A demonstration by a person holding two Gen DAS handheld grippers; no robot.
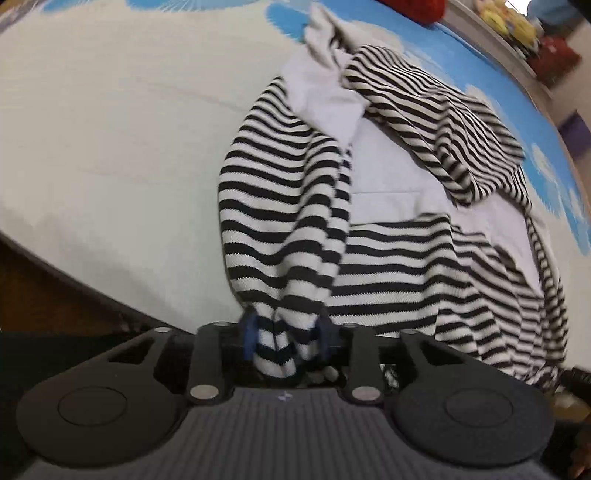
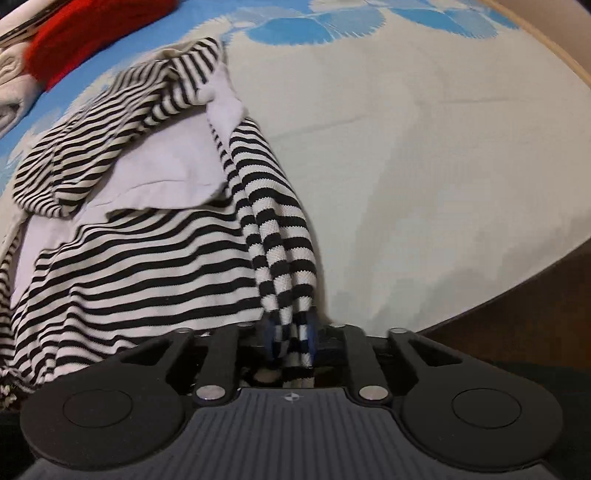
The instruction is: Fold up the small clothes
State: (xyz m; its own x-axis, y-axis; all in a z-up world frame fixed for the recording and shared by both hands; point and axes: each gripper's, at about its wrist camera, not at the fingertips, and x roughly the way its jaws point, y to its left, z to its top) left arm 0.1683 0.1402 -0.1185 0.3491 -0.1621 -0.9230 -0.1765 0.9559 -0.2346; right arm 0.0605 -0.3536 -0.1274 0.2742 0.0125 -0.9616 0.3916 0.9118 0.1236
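A black-and-white striped garment with white panels (image 1: 388, 258) lies crumpled on a pale bedsheet (image 1: 110, 147). My left gripper (image 1: 284, 332) is shut on a bunched striped edge of it at the garment's left side, near the bed's front edge. In the right wrist view the same striped garment (image 2: 147, 258) spreads to the left. My right gripper (image 2: 291, 339) is shut on a twisted striped edge at the garment's right side. The cloth stretches taut from both grippers toward the far end. The fingertips are partly hidden by fabric.
The sheet (image 2: 424, 147) has blue patches at its far side. A red cloth (image 2: 81, 33) and pale folded fabric (image 2: 11, 96) lie at the far left. Toys and boxes (image 1: 517, 26) stand beyond the bed. The dark bed edge (image 1: 74, 291) runs close below.
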